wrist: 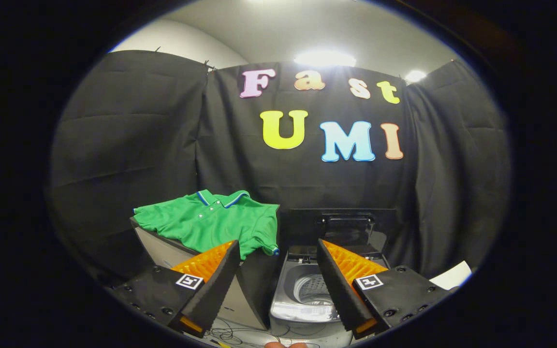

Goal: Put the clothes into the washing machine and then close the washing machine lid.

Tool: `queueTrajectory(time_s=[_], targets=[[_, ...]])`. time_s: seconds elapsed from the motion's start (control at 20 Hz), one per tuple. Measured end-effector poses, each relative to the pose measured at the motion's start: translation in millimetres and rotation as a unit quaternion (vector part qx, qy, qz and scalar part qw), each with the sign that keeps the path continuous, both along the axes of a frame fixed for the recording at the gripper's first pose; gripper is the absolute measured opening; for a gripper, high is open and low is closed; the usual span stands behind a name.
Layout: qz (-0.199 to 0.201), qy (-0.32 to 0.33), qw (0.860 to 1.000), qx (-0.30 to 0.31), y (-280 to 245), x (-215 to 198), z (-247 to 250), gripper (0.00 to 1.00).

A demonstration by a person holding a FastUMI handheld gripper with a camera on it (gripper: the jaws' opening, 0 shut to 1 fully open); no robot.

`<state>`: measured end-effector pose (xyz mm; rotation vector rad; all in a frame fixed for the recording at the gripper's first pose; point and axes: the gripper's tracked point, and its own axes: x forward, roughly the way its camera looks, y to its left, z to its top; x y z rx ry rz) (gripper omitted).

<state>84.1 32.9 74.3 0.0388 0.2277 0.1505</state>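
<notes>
The green shirt (215, 223) lies flat on a grey box (162, 249), left of middle in the frame. Its collar points to the back wall, so it runs front to back. Lower right of it, the washing machine (302, 295) stands with its lid (348, 229) up. The hand-held gripper (278, 261) is spread wide and holds nothing.
</notes>
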Motion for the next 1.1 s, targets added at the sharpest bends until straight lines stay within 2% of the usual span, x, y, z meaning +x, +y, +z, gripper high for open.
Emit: queueTrajectory(time_s=[0.2,0.55,1.1], targets=[[0.007,0.028,0.999,0.027,21,17,10,0.97],[0.018,0.05,0.998,0.014,56,50,36,0.96],[0.03,0.107,0.993,0.039,114,92,62,0.96]])
